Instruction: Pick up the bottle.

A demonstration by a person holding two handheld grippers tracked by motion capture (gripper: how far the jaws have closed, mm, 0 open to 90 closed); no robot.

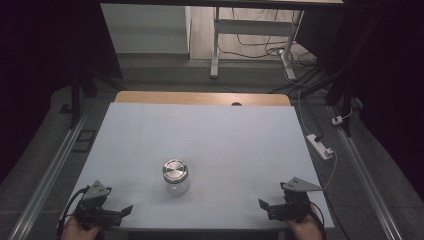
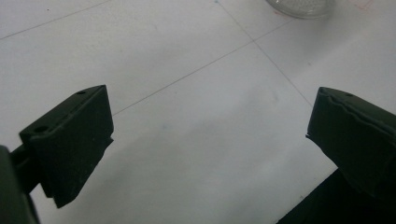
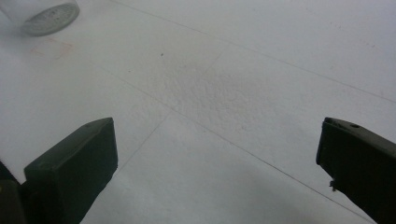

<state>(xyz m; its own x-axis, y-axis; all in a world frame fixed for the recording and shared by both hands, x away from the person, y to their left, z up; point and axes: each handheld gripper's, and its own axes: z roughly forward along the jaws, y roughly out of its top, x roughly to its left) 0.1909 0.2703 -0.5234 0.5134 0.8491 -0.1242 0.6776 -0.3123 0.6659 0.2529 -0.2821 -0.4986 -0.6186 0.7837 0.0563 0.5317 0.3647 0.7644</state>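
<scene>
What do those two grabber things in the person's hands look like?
Both are black. The left gripper and the right gripper each have two chunky black jaws with small round holes near the tips. Each carries a grey three-cornered plate on top, and a black cable loops out behind each one. No sleeves can be made out on the hands.

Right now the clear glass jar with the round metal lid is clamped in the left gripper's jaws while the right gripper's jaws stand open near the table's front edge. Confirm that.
Not quite. The clear glass jar with the round metal lid stands free on the white table, apart from the left gripper, whose jaws are open and empty, as the high view shows. The right gripper is indeed open near the front edge.
</scene>
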